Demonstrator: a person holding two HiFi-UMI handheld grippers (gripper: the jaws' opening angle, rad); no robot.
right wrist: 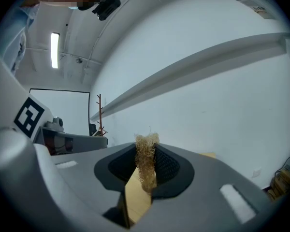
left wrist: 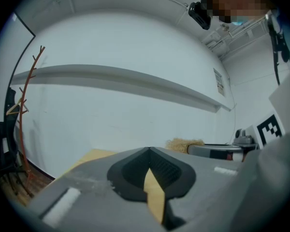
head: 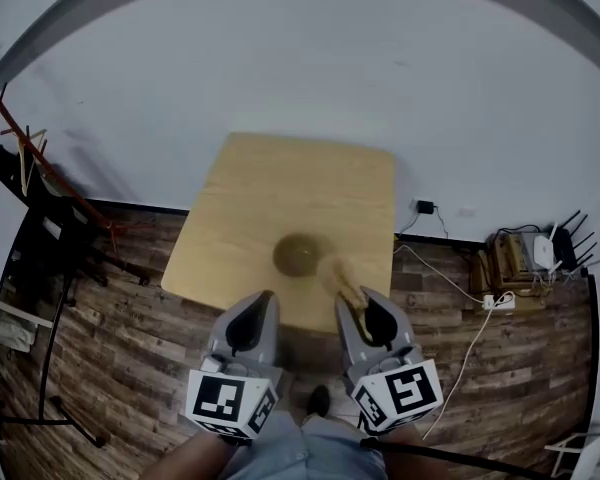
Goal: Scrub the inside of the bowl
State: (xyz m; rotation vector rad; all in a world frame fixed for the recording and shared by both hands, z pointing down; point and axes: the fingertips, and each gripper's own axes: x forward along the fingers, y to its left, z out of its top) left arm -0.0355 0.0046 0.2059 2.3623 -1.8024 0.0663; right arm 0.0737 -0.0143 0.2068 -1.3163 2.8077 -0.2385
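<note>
Right tongs pinch a scrubber beside, perhaps touching, the bowl.

My left gripper and right gripper are grey moulded shells that taper to blunt tips, with black ribbed pads set inside. Pale rectangular patches mark the shells. Each carries a white cube printed with black square markers. The person wears light blue-grey clothing
</note>
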